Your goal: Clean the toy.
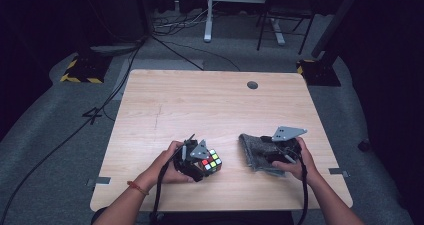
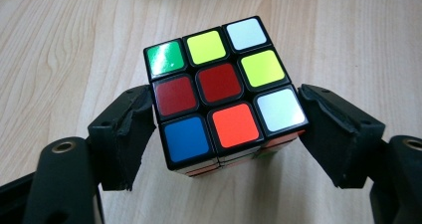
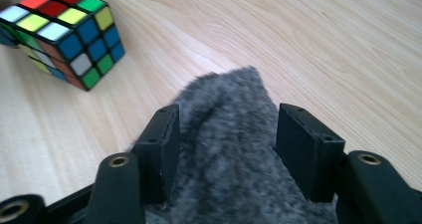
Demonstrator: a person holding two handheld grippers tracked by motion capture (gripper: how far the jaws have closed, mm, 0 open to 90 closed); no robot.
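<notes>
A scrambled colour cube [image 1: 213, 161] rests on the wooden table [image 1: 200, 100] near its front edge, left of centre. My left gripper [image 1: 207, 166] reaches it from the left. In the left gripper view its jaws stand either side of the cube [image 2: 219, 94], close to its sides but not pressing: the left gripper [image 2: 226, 129] is open. To the right lies a crumpled grey cloth [image 1: 250, 150]. My right gripper [image 1: 267, 157] sits on it, open. Its jaws straddle the cloth [image 3: 224, 109], which lies loose between the pads. The cube [image 3: 64, 35] stands farther off in that view.
A round cable hole [image 1: 252, 85] sits near the table's far edge. Bare wood spreads across the middle and back. Beyond the table, on the grey floor, are cables [image 1: 175, 45], hazard-striped stand bases [image 1: 80, 72] and a white desk leg [image 1: 207, 15].
</notes>
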